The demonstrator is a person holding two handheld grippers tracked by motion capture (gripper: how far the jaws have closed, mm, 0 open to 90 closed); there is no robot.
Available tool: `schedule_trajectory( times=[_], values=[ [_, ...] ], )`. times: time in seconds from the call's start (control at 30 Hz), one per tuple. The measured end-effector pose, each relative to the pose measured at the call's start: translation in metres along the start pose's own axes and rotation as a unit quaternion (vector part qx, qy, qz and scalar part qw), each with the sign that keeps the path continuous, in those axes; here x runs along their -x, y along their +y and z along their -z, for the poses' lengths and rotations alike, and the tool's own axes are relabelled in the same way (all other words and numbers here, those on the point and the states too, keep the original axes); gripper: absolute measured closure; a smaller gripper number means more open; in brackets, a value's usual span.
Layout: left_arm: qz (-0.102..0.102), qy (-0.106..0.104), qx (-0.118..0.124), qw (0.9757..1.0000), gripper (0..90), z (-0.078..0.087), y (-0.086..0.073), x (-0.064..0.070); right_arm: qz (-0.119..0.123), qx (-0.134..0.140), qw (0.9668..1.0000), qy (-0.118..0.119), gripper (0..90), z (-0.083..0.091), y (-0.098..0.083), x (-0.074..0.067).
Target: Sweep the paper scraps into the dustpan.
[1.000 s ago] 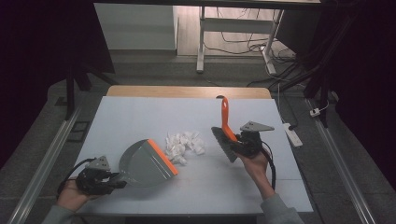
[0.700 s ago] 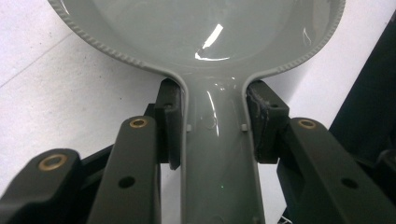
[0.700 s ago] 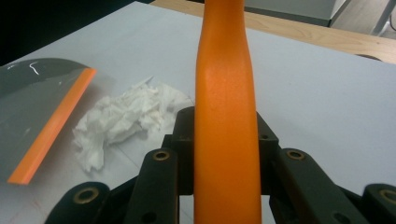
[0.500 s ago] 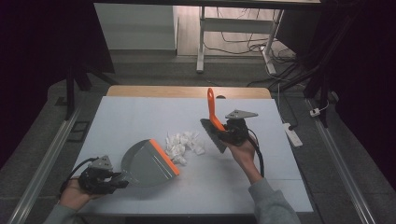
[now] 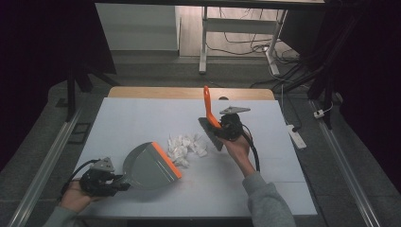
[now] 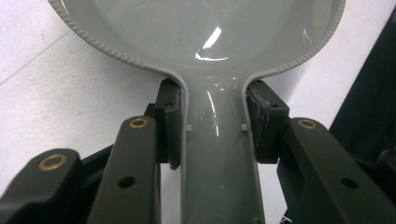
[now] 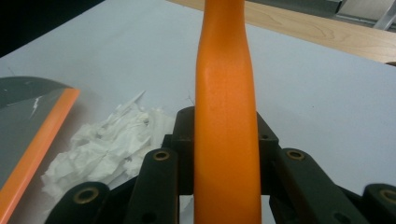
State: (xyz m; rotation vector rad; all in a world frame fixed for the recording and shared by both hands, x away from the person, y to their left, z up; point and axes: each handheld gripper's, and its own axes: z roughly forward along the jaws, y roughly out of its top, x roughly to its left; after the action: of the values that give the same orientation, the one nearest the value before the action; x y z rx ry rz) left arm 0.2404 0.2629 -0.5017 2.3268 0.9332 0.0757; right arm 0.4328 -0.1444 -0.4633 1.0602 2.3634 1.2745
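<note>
A grey dustpan (image 5: pixel 144 166) with an orange lip lies on the white table (image 5: pixel 137 118) at the front left. Its handle sits between the jaws of my left gripper (image 5: pixel 119 182), which is shut on it; in the left gripper view the pads (image 6: pixel 169 121) press both sides of the dustpan (image 6: pixel 201 28) handle. A pile of crumpled white paper (image 5: pixel 185 146) lies just right of the lip. My right gripper (image 5: pixel 223 130) is shut on a brush (image 5: pixel 207 101) with an orange handle pointing up and a dark head just right of the paper. The right gripper view shows the brush (image 7: pixel 225 93), paper (image 7: pixel 107 144) and dustpan (image 7: pixel 28 121).
A wooden strip (image 5: pixel 189 93) runs along the table's far edge. A white power strip (image 5: pixel 295 137) lies on the floor to the right. Metal desk legs (image 5: pixel 203 42) and cables stand beyond the table. Bare table surface lies at the right and the far left.
My right gripper has carried the brush left and a little farther away, up to the paper pile. The left gripper and dustpan have stayed put.
</note>
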Motion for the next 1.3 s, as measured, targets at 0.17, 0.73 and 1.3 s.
schedule_trajectory(
  times=[0.17,0.73,1.3],
  values=[
    [0.003,0.002,-0.008,1.0,61.3,-0.003,0.0,-0.001,-0.003,-0.007,1.0,-0.006,70.6,-0.008,0.003,0.004],
    [0.008,0.004,-0.016,0.9998,61.3,-0.009,0.001,-0.001,-0.002,-0.04,0.9989,-0.024,70.7,-0.032,0.009,0.003],
    [0.01,0.003,-0.02,0.9997,61.3,-0.014,0.002,-0.002,0.01,-0.073,0.997,-0.022,70.8,-0.061,0.011,-0.01]
  ],
)
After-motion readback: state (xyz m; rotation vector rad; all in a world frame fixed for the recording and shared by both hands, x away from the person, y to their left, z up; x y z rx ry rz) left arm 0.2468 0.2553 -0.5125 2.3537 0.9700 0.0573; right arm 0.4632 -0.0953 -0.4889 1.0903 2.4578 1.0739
